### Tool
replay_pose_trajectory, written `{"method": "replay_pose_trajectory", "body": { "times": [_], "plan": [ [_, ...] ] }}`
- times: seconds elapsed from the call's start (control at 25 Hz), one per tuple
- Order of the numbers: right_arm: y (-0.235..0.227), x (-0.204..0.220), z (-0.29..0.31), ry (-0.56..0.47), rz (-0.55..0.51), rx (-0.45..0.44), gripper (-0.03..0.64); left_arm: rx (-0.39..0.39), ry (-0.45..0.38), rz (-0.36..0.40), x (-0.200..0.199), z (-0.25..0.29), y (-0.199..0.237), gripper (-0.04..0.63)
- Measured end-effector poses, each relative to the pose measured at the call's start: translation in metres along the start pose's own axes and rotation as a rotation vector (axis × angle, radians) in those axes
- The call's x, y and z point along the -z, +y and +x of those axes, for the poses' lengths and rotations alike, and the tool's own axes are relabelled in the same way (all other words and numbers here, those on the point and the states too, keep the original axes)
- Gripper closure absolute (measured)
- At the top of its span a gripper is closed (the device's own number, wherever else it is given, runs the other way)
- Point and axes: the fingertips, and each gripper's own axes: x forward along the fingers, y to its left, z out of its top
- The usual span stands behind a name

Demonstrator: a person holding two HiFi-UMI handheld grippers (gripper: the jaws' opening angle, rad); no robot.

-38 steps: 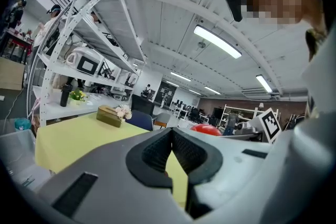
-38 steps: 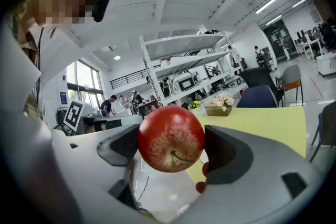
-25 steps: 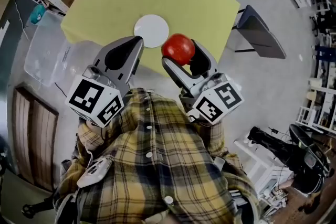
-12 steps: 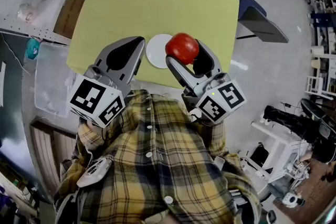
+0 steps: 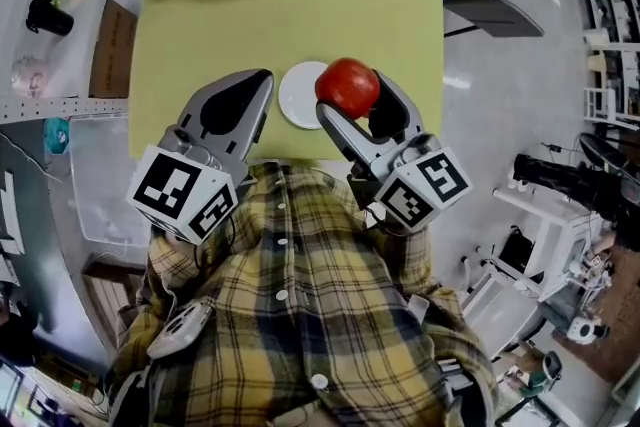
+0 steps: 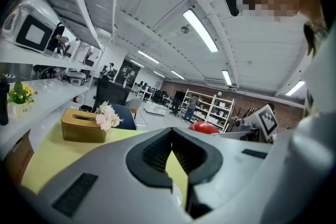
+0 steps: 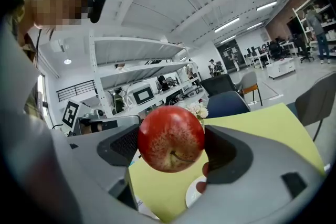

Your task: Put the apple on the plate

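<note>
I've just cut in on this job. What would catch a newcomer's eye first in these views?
The red apple stands out first, clamped in the right gripper and held up above the yellow table. In the head view it sits by the right edge of the white plate, not yet on it. The left gripper is shut and empty, at the plate's left.

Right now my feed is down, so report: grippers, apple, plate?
Right gripper shut on round red apple, held aloft. Left gripper shut, empty. Round white plate on yellow table bare, unobstructed.
</note>
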Motion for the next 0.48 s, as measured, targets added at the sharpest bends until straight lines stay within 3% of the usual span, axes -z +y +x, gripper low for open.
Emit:
{"method": "replay_pose_trajectory", "body": {
  "times": [0.48],
  "plan": [
    [-0.022,0.003,-0.005,0.058,0.012,0.034,0.247,0.042,0.04,-0.034,0.009,0.031,-0.009,0.588]
  ]
}}
